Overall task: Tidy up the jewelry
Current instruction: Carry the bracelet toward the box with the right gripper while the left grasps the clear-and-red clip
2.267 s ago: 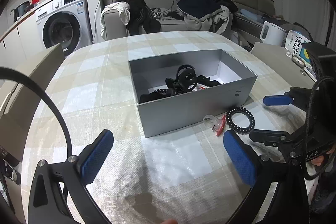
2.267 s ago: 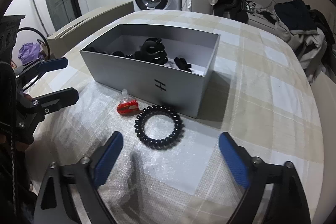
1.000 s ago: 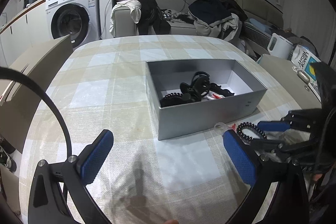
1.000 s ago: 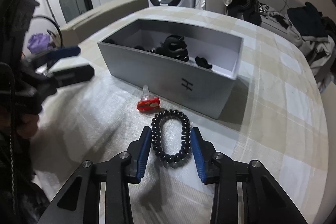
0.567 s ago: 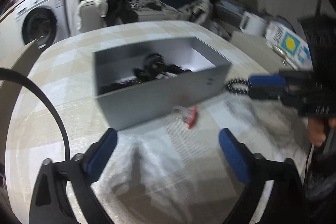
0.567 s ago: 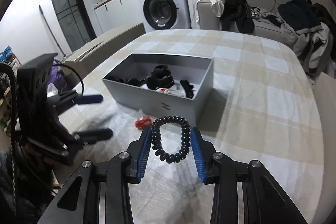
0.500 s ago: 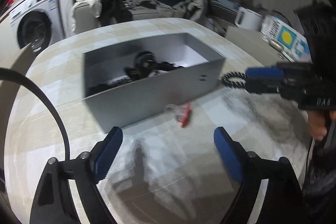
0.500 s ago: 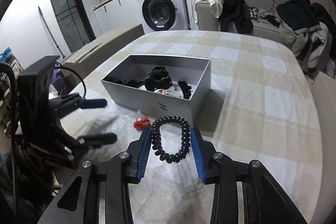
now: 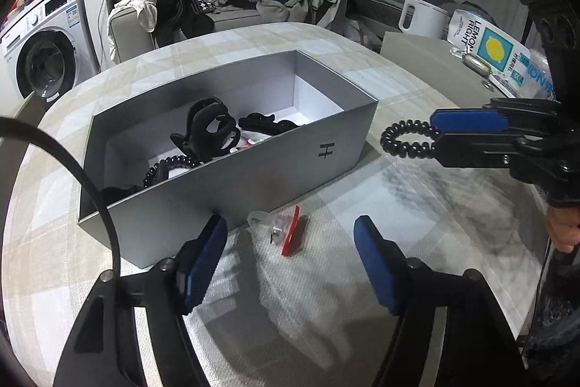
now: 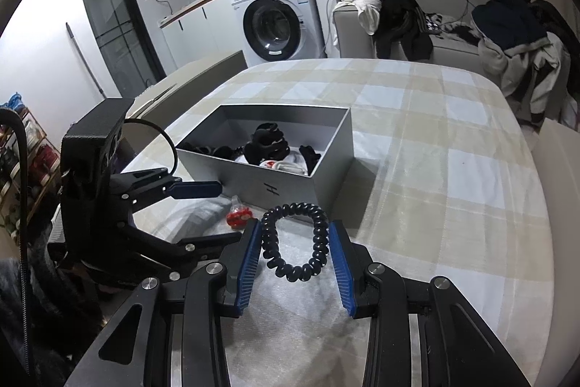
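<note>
While the left gripper (image 9: 290, 256) has just been narrowing its blue-padded jaws, they grip nothing; a small red-and-clear plastic clip (image 9: 286, 231) lies on the checked tablecloth (image 9: 417, 213) between them, at the 12 o'clock edge. Past it, the open grey cardboard box (image 9: 261, 169) holds a black claw clip (image 9: 208, 129) and black coiled ties (image 9: 168, 167). At 3 o'clock, the right gripper (image 10: 295, 254) clamps a black spiral hair tie (image 10: 295, 238) clear of the cloth.

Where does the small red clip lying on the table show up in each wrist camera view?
Left wrist view: red clip at lower centre, between the left gripper's blue pads, in front of the grey box.
Right wrist view: red clip left of centre, below the box's front wall.
Shared landmark: the H mark on the box.
</note>
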Demonstrator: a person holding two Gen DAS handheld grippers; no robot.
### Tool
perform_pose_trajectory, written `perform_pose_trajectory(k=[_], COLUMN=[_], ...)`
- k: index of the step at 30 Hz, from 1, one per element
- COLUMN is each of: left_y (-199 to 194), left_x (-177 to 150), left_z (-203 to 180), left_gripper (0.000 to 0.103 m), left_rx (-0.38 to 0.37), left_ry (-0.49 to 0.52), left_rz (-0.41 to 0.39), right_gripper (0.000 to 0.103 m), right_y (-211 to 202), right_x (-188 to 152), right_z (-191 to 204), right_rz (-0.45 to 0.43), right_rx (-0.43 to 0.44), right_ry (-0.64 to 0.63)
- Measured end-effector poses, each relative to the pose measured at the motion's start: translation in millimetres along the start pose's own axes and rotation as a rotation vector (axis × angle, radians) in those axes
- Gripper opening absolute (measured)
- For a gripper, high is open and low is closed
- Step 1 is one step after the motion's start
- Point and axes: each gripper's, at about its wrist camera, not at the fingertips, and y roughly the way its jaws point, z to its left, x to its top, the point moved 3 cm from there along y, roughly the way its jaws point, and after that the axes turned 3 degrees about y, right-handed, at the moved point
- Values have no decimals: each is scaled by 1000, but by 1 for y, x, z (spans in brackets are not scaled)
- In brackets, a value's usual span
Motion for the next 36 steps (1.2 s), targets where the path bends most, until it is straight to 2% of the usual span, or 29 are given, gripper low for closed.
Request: perform_pose_trajectory(k=[2,5,9,11,17,27,36], left_y=[0,2,5,6,9,-4,-40], left_x=[1,1,1,0,-3,-3,8], left_z=[-1,0,1,2,3,5,4], left_gripper=[47,41,38,29,12,12,12], left_rx=[3,17,26,28,23,5,23], left_ry=[0,1,-1,-2,-12,-25,-24], left_rz=[-3,8,18,23,41,-11,-131], right_gripper=[37,37,37,37,37,37,37], right_y=[-1,-3,-5,-6,-4,-5,-19], right_x=[0,0,1,1,0,1,9], right_z=[-2,-5,-4,-4,-2,1,7], right_rz=[-2,-7,-13,-14,-11,-23,-87], right_rx=[-3,-6,-9,-10,-8,-3,23], right_ry=[4,13,12,11,6,0,-2])
